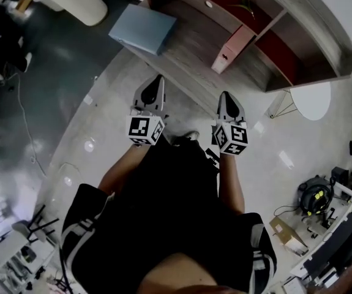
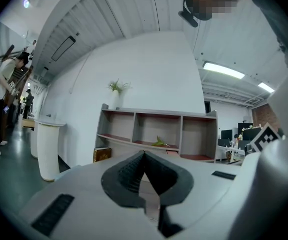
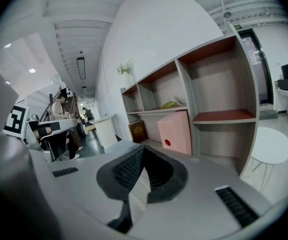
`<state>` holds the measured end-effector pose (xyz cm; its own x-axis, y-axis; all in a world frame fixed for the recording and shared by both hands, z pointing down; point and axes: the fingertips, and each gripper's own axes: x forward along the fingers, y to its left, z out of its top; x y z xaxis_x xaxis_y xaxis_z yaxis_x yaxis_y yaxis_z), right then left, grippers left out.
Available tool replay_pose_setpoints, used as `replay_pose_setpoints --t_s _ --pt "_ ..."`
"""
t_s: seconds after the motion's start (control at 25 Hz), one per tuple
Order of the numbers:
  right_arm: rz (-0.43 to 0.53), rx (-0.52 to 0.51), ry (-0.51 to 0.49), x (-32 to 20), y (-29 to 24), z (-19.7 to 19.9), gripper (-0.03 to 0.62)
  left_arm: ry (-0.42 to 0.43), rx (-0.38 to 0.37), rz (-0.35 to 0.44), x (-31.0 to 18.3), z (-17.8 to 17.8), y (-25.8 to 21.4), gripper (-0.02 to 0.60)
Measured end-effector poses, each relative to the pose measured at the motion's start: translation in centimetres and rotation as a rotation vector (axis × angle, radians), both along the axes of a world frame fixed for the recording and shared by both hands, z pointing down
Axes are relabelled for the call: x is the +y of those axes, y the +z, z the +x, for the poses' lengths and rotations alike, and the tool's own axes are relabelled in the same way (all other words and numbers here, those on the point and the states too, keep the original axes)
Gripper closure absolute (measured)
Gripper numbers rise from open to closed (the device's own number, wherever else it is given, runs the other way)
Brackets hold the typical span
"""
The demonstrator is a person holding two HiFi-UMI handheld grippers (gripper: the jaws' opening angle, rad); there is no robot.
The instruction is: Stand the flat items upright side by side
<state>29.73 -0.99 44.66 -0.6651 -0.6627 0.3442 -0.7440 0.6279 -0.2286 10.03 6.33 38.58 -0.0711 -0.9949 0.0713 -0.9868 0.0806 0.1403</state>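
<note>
I hold my left gripper (image 1: 157, 79) level and my right gripper (image 1: 226, 97) dipped slightly toward the shelf unit (image 1: 194, 48), both clenched on nothing.

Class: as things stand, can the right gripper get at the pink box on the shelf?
Probably yes: nothing stands between the right gripper and the pink box on the open shelf, though its shut, empty jaws must open first.

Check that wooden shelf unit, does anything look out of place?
The blue-grey flat box lies flat at the wooden shelf unit's left end, apparently overhanging its edge, while the pink file box stands upright. Nothing looks spilled or damaged.
</note>
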Motion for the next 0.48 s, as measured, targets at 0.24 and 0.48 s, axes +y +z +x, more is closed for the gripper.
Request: replay_pose_setpoints --t_s 0.24,0.48 --pt "0.034 -0.025 -0.064 1.5 -1.3 -6.0 0.568 -0.046 0.013 -0.039 1.6 -5.4 0.8 0.560" --pt "0.052 -0.035 -0.082 3.0 -2.0 -11.3 0.333 -0.061 0.044 -0.050 4.3 -10.3 1.6 0.344"
